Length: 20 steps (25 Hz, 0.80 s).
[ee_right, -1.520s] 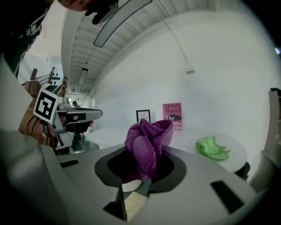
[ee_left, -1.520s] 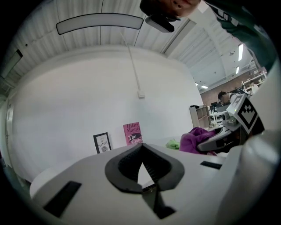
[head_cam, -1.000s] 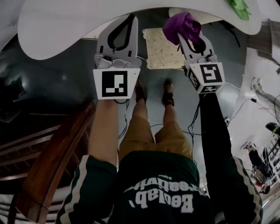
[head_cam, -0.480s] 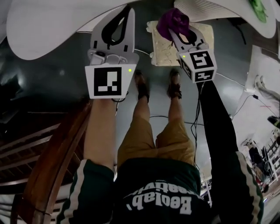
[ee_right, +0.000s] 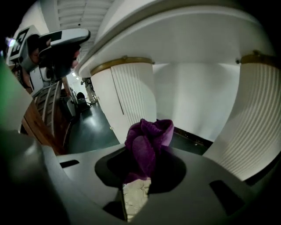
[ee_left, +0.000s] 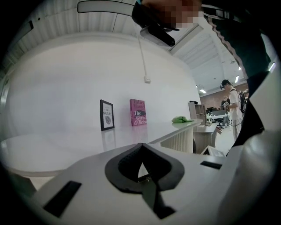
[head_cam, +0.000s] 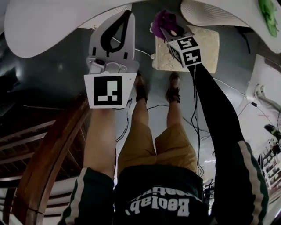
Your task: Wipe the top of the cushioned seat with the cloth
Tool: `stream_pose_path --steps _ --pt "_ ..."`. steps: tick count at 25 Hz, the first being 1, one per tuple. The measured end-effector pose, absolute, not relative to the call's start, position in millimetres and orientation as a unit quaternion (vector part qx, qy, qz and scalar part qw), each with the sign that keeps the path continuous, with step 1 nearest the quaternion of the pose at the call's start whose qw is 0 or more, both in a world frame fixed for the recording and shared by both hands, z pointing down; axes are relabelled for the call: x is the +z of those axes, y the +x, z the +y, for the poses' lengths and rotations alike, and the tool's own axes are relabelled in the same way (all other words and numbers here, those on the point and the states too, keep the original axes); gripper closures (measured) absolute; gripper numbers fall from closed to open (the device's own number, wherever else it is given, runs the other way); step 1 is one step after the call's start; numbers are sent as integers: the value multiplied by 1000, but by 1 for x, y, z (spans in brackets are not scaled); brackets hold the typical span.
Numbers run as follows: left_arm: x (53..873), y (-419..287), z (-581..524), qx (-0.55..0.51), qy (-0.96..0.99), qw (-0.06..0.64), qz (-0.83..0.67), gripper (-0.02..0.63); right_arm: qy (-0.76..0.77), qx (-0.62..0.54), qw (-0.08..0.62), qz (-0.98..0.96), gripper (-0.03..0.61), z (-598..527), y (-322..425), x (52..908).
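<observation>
My right gripper (head_cam: 166,26) is shut on a bunched purple cloth (head_cam: 163,18), held in the air above the floor. In the right gripper view the cloth (ee_right: 147,143) sticks up out of the jaws. The cushioned seat (head_cam: 204,48) is a cream square pad below and just right of that gripper; a strip of it (ee_right: 135,195) shows through the jaw gap. My left gripper (head_cam: 128,14) is shut with nothing in it, held up beside the right one. In the left gripper view its fingertips (ee_left: 141,147) meet above a white tabletop.
A white round table (head_cam: 44,26) fills the upper left, another white table (head_cam: 219,15) the upper right, with a green thing (head_cam: 268,11) on it. A wooden chair rail (head_cam: 48,167) curves at lower left. Cables (head_cam: 153,107) lie on the dark floor by the person's feet (head_cam: 173,90).
The right gripper with the purple cloth has moved up and left in the head view. The cushioned seat now lies more to its right. The left gripper stayed shut and barely shifted.
</observation>
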<state>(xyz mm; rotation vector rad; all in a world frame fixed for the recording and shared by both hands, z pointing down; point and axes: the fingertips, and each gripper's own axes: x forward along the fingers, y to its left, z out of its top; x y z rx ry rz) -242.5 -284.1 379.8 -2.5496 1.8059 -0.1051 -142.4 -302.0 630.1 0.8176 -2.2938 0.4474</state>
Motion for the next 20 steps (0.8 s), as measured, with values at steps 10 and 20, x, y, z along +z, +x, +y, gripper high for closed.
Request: stream_pose_path --steps 10,20 --pt "408 -253 -283 -62 -813 -1 579 600 311 249 459 -794 492 -284 -121 744" --pt "407 -225 -291 -53 -815 -8 578 600 335 270 462 -775 494 -295 -74 734"
